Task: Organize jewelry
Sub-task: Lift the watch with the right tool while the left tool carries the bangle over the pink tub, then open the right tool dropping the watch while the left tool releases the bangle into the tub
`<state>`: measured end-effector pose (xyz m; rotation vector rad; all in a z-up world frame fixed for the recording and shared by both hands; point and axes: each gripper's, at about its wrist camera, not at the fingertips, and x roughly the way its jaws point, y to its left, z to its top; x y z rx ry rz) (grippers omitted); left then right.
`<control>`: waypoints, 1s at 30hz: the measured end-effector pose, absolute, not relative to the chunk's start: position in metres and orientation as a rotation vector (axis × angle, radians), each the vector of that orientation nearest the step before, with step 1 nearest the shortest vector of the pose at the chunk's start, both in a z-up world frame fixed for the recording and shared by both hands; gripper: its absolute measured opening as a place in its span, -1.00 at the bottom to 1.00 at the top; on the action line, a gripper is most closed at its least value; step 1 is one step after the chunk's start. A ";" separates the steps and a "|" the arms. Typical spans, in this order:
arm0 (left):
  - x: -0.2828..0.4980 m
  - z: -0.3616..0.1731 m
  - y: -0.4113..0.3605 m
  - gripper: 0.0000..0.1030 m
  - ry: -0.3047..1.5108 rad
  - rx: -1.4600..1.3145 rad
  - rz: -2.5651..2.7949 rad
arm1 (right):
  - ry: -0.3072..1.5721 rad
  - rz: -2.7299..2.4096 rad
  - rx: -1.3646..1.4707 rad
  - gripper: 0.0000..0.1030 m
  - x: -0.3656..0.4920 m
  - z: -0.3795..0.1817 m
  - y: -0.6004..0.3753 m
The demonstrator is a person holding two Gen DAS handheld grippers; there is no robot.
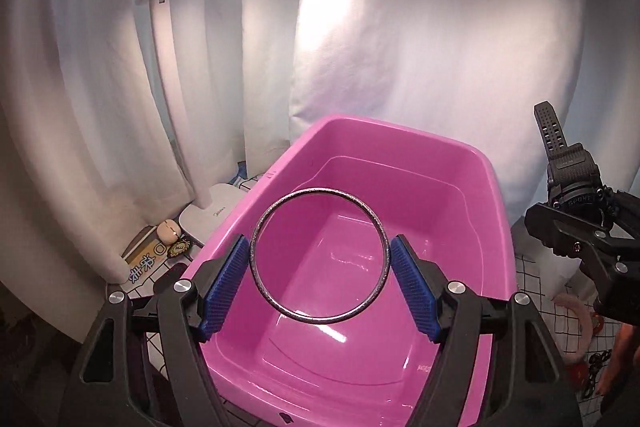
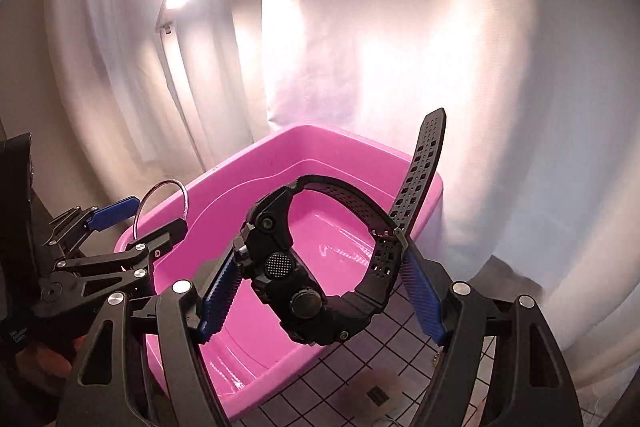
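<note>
We grip the bangle (image 1: 319,256) in the left gripper (image 1: 319,277) and the watch (image 2: 316,267) in the right gripper (image 2: 320,291); we should lower both inside the pink tub's (image 1: 496,195) rim before releasing.

The pink tub (image 1: 492,195) is glossy, smooth plastic. The bangle (image 1: 320,255) is metal — finely grained, faintly sparkling. The watch (image 2: 320,267) looks like matt black rubbery plastic, its strap perforated. The blue pads (image 1: 224,287) are ribbed; the white backdrop (image 1: 420,47) is soft cloth.

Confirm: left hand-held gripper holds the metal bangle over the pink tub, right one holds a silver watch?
Wrong on colour only. The watch in the right hand-held gripper is black, as the right wrist view shows. The left hand-held gripper does hold the metal bangle over the pink tub.
</note>
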<state>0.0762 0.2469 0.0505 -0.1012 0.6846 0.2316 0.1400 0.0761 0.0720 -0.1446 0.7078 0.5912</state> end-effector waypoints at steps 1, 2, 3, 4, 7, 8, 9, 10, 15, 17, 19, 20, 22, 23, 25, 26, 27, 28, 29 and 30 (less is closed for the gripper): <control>0.080 0.046 0.253 0.36 0.698 -0.105 0.240 | 0.726 0.600 -0.148 0.39 0.146 0.068 0.085; 0.085 0.042 0.259 0.36 0.711 -0.112 0.247 | 0.742 0.605 -0.160 0.39 0.153 0.066 0.094; 0.089 0.039 0.263 0.36 0.725 -0.120 0.250 | 0.762 0.607 -0.172 0.39 0.159 0.062 0.103; 0.093 0.035 0.266 0.36 0.740 -0.129 0.251 | 0.784 0.612 -0.180 0.39 0.165 0.056 0.111; 0.104 0.024 0.275 0.36 0.786 -0.137 0.258 | 0.861 0.609 -0.197 0.39 0.188 0.041 0.131; 0.108 0.021 0.277 0.36 0.800 -0.135 0.261 | 0.882 0.604 -0.204 0.39 0.193 0.036 0.134; 0.112 0.017 0.279 0.36 0.816 -0.134 0.264 | 0.903 0.596 -0.216 0.39 0.197 0.031 0.137; 0.114 0.014 0.280 0.36 0.830 -0.133 0.265 | 0.922 0.588 -0.227 0.39 0.201 0.026 0.140; 0.123 0.005 0.284 0.37 0.900 -0.128 0.250 | 1.008 0.553 -0.264 0.39 0.214 0.006 0.146; 0.125 0.002 0.283 0.38 0.927 -0.120 0.250 | 1.036 0.537 -0.266 0.40 0.220 0.000 0.147; 0.128 -0.002 0.284 0.39 0.962 -0.128 0.251 | 1.057 0.523 -0.272 0.40 0.226 -0.007 0.151; 0.129 -0.003 0.285 0.39 0.972 -0.135 0.247 | 1.062 0.515 -0.281 0.40 0.228 -0.008 0.151; 0.128 -0.004 0.286 0.46 0.980 -0.143 0.237 | 1.064 0.500 -0.308 0.41 0.230 -0.011 0.154; 0.128 -0.004 0.285 0.49 0.981 -0.140 0.232 | 1.066 0.496 -0.318 0.41 0.232 -0.013 0.159; 0.128 -0.002 0.281 0.64 0.979 -0.121 0.232 | 1.063 0.490 -0.319 0.41 0.232 -0.013 0.159; 0.127 -0.002 0.280 0.66 0.976 -0.112 0.234 | 1.056 0.486 -0.313 0.41 0.232 -0.012 0.158; 0.126 -0.001 0.279 0.71 0.973 -0.103 0.239 | 1.051 0.482 -0.307 0.41 0.233 -0.010 0.157; 0.126 -0.001 0.278 0.72 0.972 -0.101 0.236 | 1.049 0.480 -0.301 0.41 0.233 -0.009 0.156; 0.125 -0.001 0.277 0.72 0.973 -0.105 0.228 | 1.047 0.479 -0.295 0.41 0.233 -0.008 0.154; 0.125 -0.001 0.277 0.73 0.973 -0.102 0.232 | 1.044 0.474 -0.292 0.41 0.234 -0.007 0.149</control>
